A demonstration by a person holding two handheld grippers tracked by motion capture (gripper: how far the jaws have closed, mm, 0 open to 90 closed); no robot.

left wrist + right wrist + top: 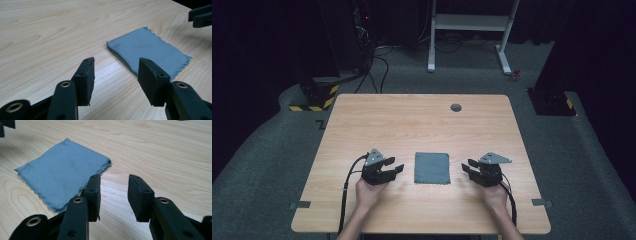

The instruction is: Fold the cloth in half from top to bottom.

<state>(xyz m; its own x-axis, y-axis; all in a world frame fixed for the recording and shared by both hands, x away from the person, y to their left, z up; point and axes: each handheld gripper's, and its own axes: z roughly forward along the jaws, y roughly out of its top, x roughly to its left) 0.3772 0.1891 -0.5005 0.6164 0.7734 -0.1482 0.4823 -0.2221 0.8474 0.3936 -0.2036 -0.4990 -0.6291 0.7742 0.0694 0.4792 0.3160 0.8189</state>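
A lab or test room: a bare wooden worktop [422, 125] on grey carpet [272, 150], hazard-striped stand bases [314, 97], trailing cables [379, 65], dark surroundings.

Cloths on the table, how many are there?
1: a grey folded cloth on the table between the left gripper and right gripper.

room to move on the table

wide bare wood on the table [362, 120] all round. only low thing in the middle: flat folded grey cloth [432, 167], no height to catch on. left gripper [398, 168] & right gripper [466, 168] sit either side of it, small gaps between. small dark round cap [456, 107] near far edge, well apart from both.
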